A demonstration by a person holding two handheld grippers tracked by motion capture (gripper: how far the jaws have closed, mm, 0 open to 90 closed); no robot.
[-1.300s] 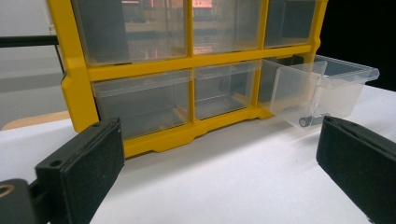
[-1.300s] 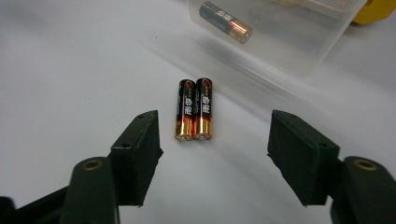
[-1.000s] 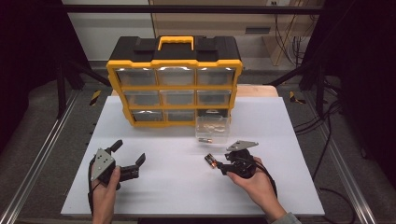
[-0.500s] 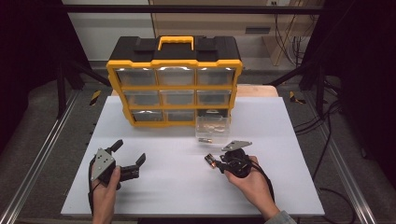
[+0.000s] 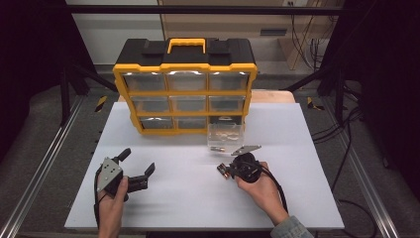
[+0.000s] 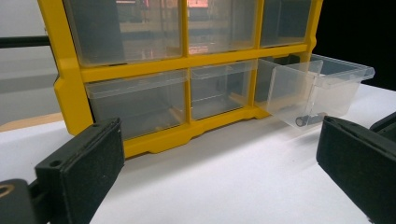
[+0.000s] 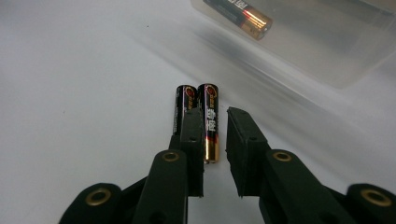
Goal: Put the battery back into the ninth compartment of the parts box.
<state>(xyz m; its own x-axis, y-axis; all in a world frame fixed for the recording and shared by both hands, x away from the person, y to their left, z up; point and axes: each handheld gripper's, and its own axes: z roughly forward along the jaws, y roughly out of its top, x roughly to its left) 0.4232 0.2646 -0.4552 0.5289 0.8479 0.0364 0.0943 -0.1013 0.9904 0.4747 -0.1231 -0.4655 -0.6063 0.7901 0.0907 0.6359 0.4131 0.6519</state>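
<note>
Your right gripper (image 7: 215,140) sits low on the table (image 5: 188,198), jaws slightly parted around one of two batteries (image 7: 210,122) lying side by side, while your left gripper (image 5: 136,166) rests wide open, empty.

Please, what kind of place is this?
Probably a lab or workshop bench for recording tasks: a white table inside a black metal frame, a yellow parts organizer, and cables along the back wall.

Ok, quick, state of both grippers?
Left gripper: open, holding nothing.
Right gripper: open, jaws around one of two batteries on the table, not clamped.
</note>
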